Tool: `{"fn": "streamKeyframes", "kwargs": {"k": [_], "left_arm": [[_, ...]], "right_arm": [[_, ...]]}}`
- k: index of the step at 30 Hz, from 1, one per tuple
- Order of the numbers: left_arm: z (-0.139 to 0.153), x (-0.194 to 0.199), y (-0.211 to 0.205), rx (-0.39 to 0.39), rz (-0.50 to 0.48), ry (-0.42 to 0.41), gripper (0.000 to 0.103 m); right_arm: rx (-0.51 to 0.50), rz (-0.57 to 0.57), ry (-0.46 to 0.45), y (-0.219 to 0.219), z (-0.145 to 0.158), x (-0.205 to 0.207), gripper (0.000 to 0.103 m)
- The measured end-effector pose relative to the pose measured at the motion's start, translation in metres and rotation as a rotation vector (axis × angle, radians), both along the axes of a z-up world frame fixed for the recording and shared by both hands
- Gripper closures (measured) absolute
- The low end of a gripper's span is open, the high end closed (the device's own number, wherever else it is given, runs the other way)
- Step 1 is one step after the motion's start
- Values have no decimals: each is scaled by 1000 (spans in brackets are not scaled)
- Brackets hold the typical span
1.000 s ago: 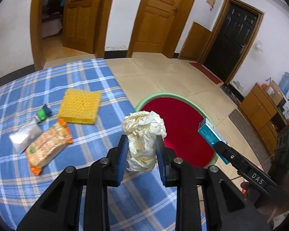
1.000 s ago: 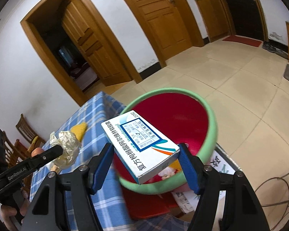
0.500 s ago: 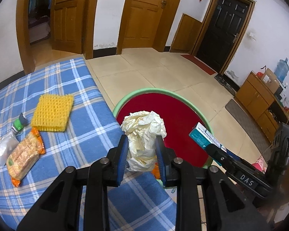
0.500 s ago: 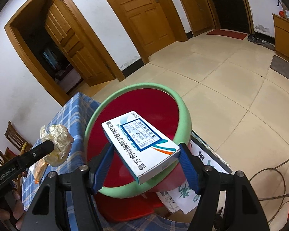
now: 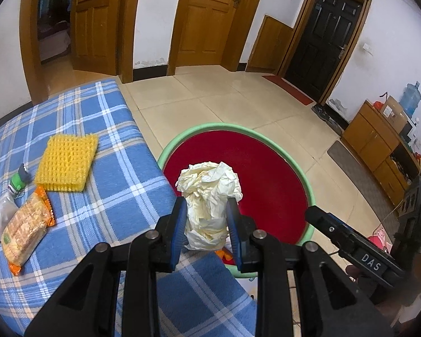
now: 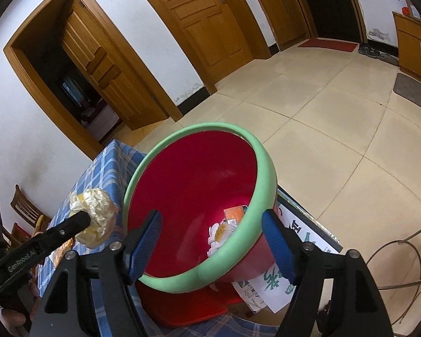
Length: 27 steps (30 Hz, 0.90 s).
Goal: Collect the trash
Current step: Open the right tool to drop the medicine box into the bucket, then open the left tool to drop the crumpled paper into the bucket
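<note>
The box that the right tool was pinching a moment ago is gone from between its fingers, which now stand spread and empty over the red basin, so that piece has been dropped in (an orange-and-white packet shows at the bottom). The left tool has carried its crumpled paper ball off the checked desk to the basin's near rim, still pinched, so letting it go looks like the next step.
</note>
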<state>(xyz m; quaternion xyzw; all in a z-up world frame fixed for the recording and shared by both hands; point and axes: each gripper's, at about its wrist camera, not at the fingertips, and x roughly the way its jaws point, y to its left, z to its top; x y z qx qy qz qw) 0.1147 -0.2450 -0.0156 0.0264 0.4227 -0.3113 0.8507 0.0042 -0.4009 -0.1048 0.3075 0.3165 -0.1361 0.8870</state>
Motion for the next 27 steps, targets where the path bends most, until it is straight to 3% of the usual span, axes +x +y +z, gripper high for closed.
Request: {"fn": "streamKeyframes", "kwargs": {"k": [7,13,27], "left_arm": [[1,2,-12,6,-34,-17,74],[4,2,-18,16,-36,-39,52],[13,7,19,13,31,-57,52]], "right_arm": [[-13,-22,-17,-1,7,-6,27],[-10,-36,-21,-3,9,-9,27],[-16,-7,-31,8,20,-9,24]]}}
